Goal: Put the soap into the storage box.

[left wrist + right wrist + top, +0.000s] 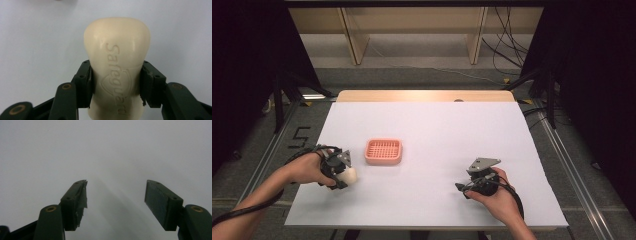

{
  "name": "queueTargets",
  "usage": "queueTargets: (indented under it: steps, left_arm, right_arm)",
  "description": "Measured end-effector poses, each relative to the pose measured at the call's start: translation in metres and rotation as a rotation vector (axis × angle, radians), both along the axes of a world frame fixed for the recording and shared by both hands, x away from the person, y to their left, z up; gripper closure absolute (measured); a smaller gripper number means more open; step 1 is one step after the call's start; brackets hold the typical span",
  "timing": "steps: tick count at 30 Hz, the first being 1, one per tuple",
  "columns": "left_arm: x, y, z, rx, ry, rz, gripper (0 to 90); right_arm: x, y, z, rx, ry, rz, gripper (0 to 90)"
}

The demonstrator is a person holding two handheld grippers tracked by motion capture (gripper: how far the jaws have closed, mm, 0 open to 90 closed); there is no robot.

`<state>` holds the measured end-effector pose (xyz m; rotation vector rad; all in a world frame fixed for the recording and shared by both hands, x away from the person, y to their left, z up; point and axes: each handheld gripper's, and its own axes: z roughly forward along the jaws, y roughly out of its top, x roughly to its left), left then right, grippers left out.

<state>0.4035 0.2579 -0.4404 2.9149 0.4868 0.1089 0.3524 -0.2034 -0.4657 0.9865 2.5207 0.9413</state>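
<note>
Because the cream soap bar (117, 62) is pinched only at its narrow waist by the left tool (343, 176), just above the desk (437, 130) near its left front, a slip or a twist in the grip is risked if it is swung quickly. Beside it, the pink soap dish (383, 151) could be nudged or overshot. Well apart, the right tool (116, 202) is held open and empty.

So the soap (117, 67) is a cream-coloured bar with rounded corners and "Safeguard" pressed into its top face over a shield outline. It's clamped across its narrower waist, wide end poking out forward. In the high view it sits at the table's left front, near the pink dish (383, 151) but apart from it.
</note>
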Motion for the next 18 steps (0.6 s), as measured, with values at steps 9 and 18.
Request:
queueTargets:
  steps: [9, 18]
  left_arm:
    - [0.004, -0.004, 0.008, -0.015, -0.015, -0.005, 49.6]
    - [0.008, -0.007, 0.012, -0.038, -0.040, 0.000, 49.6]
  right_arm:
    - [0.000, 0.000, -0.001, 0.008, -0.015, -0.005, 35.0]
    - [0.001, -0.001, -0.001, 0.009, -0.028, 0.008, 35.0]
